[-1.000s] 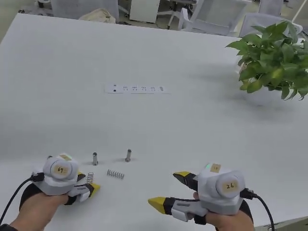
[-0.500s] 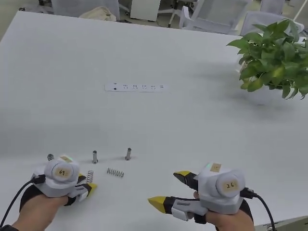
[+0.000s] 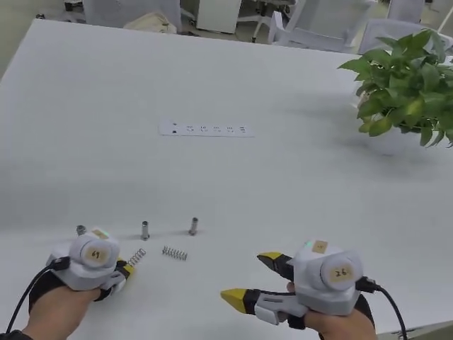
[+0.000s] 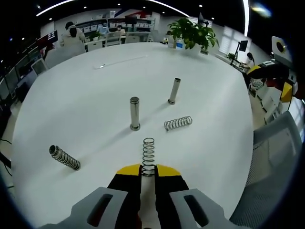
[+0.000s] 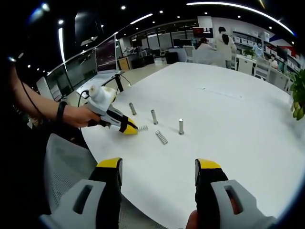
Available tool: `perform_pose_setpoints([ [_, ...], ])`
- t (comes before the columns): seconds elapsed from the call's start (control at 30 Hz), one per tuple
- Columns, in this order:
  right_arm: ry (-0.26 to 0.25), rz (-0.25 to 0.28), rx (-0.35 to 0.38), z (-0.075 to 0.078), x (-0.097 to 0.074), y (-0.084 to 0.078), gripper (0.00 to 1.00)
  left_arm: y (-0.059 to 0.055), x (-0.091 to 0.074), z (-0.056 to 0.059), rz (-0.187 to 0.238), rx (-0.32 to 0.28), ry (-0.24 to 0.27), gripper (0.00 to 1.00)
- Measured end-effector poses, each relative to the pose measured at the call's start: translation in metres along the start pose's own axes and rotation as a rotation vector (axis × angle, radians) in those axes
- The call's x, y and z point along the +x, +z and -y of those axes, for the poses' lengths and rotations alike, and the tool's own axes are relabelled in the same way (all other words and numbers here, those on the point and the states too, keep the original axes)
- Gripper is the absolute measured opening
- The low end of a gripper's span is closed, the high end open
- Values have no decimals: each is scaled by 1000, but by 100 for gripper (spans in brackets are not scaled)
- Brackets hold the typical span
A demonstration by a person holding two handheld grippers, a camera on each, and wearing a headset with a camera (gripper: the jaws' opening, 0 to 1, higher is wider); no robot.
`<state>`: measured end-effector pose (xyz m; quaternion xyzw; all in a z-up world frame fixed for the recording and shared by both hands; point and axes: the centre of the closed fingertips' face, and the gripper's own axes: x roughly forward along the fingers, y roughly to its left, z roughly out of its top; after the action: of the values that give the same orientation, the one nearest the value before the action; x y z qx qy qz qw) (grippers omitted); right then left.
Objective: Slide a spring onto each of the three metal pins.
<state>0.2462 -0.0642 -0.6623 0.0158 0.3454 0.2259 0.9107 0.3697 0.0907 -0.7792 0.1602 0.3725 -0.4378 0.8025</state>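
Two bare metal pins [image 3: 145, 230] [image 3: 193, 226] stand upright on the white table [image 3: 233, 177]. A third pin [image 3: 81, 230] at the left wears a spring; it is also in the left gripper view [image 4: 64, 158]. One loose spring [image 3: 174, 253] lies in front of the bare pins. My left gripper [image 3: 124, 271] is shut on the near end of another spring [image 4: 148, 153], which points toward the nearer bare pin [image 4: 135, 113]. My right gripper [image 3: 251, 278] hovers open and empty at the table's near right, well clear of the pins [image 5: 154, 117].
A white power strip [image 3: 206, 129] lies mid-table. A potted plant [image 3: 407, 78] stands at the far right. Chairs [image 3: 311, 25] line the far edge. The table's near edge runs just under both hands.
My left gripper has drawn back a little to the left with its spring, which now slants instead of standing. The sprung pin has come out from behind it. The right gripper has stayed put.
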Motion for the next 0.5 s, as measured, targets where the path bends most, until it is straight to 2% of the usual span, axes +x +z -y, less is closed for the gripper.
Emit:
perform_pose_setpoints([
  [0.3,18,4,6,-5,3,0,60,-6,-22,0,25,-3,2,3],
  [0.4,26,2,4,-8,6,0,60,-9,-29,0,42,-25,2,3],
  [0.5,37,2,0,-11,8,2,60,-10,-39,4,53,-23,2,3],
])
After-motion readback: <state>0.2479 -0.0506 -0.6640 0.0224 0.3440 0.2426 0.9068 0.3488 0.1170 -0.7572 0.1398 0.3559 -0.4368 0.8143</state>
